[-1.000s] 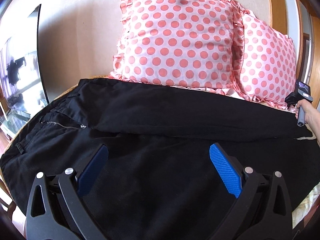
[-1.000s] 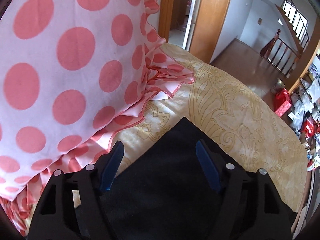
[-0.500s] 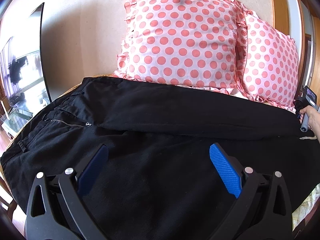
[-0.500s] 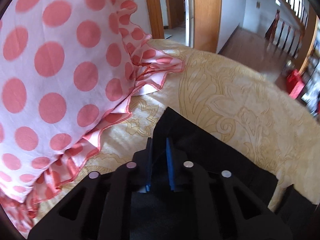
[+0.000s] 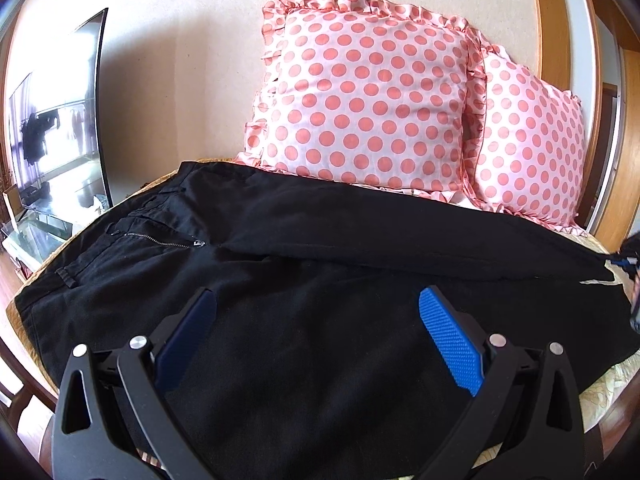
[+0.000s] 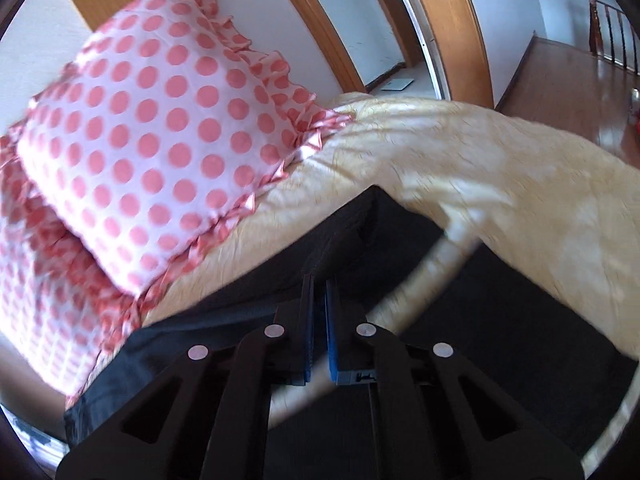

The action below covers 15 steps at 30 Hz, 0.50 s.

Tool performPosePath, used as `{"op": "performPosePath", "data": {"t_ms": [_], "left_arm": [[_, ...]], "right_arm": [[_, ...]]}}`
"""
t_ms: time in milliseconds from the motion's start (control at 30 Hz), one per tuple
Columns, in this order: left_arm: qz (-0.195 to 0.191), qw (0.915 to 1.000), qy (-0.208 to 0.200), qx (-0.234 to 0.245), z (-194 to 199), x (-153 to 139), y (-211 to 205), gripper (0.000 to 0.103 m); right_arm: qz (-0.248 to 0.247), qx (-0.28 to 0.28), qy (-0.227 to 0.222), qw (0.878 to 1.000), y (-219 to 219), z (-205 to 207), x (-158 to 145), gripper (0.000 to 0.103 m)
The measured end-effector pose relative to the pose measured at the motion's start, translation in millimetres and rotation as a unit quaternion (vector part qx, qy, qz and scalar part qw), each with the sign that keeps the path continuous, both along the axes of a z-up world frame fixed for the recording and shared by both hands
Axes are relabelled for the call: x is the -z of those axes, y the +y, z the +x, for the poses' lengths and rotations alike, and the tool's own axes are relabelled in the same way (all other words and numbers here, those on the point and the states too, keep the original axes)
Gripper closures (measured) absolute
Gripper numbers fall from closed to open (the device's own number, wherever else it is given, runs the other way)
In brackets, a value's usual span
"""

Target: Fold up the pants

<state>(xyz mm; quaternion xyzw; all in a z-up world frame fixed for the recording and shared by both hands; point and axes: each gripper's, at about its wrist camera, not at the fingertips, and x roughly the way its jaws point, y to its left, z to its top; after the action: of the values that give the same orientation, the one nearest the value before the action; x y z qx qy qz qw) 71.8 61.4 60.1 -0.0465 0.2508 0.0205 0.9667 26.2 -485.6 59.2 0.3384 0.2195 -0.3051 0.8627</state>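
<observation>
Black pants lie spread across the bed, waistband and zipper at the left, legs running right. My left gripper is open and empty, hovering over the near leg. My right gripper is shut on the hem end of the far pant leg and has lifted it off the bedspread; it shows at the right edge of the left wrist view.
Two pink polka-dot pillows lean on the wall behind the pants. The yellow patterned bedspread lies under them. A TV screen stands at the left. A doorway and wooden floor are to the right.
My right gripper closed on the far leg's hem and lifted and turned it. My left gripper stayed open and drew back a little above the pants.
</observation>
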Motion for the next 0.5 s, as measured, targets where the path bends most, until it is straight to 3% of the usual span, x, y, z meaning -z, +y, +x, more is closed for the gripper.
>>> {"op": "performPosePath", "data": {"t_ms": [167, 333, 400, 467, 500], "left_arm": [[0.006, 0.9999, -0.012, 0.005, -12, -3, -4, 0.002], [-0.001, 0.9998, -0.007, 0.016, -14, -3, -7, 0.002], [0.003, 0.9998, -0.007, 0.017, -16, -3, -8, 0.002], [0.012, 0.9998, -0.008, 0.013, -18, -2, -9, 0.002], [0.016, 0.9998, -0.008, 0.011, -18, -2, -9, 0.002]], "right_arm": [[0.023, -0.017, -0.008, 1.0, 27, -46, 26, 0.097], [0.091, -0.021, -0.054, 0.994, 11, -59, 38, 0.094], [0.111, -0.016, -0.063, 0.992, 7, -60, 40, 0.082], [0.126, -0.012, -0.071, 0.989, 5, -61, 42, 0.047], [0.138, -0.008, -0.074, 0.988, 5, -62, 43, 0.044]]}}
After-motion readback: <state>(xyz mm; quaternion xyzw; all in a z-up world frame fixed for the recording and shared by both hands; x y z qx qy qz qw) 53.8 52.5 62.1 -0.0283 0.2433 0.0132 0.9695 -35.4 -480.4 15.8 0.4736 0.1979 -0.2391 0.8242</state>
